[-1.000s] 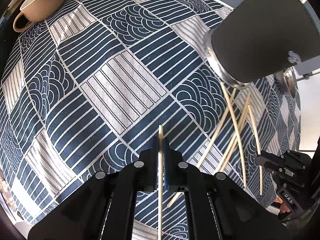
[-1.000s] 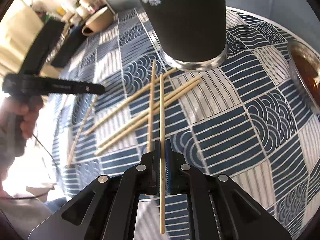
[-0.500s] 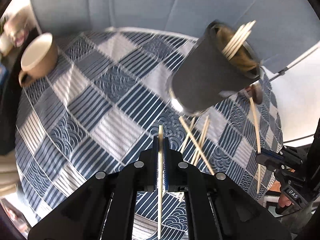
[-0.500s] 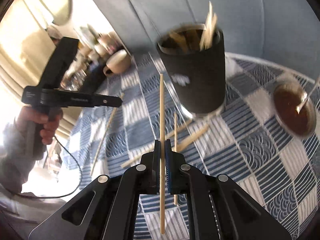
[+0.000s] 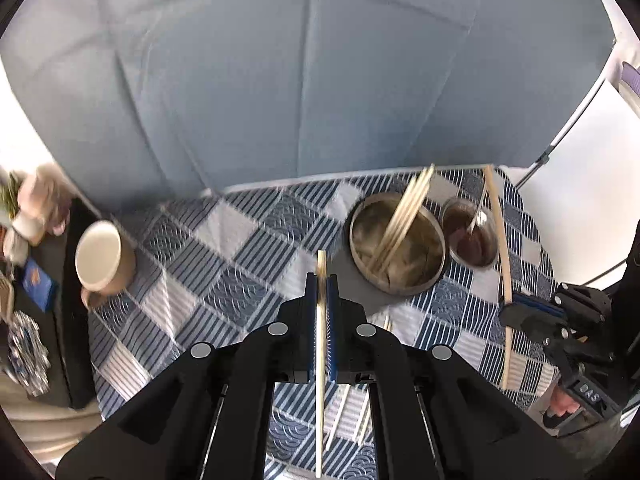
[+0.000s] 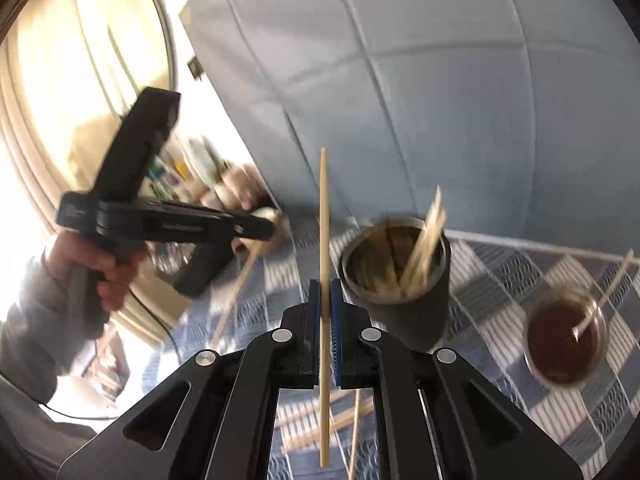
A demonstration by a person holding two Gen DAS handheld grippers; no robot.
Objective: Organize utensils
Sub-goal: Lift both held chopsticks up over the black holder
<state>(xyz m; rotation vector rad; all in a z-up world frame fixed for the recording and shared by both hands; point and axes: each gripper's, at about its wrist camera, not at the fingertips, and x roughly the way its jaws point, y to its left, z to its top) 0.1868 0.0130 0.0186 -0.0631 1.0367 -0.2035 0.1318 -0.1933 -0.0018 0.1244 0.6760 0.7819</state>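
Now we log both claws lifted off the surface (image 5: 224, 248), left claw (image 5: 321, 280) and right claw (image 6: 325, 292) each clamped on one chopstick (image 5: 320, 360), ready for the black cup (image 6: 400, 280).

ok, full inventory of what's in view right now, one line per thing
tumbler: one, dark with metal rim, on the cloth, several chopsticks standing inside
loose chopsticks: several, pale wood, lying on the cloth near the tumbler
glass bowl: one, clear, brown liquid and a spoon inside, right of the tumbler
mug: one, beige, far left of the cloth
tablecloth: one, blue and white patchwork
left gripper: black, shut on one chopstick
right gripper: black, shut on one chopstick
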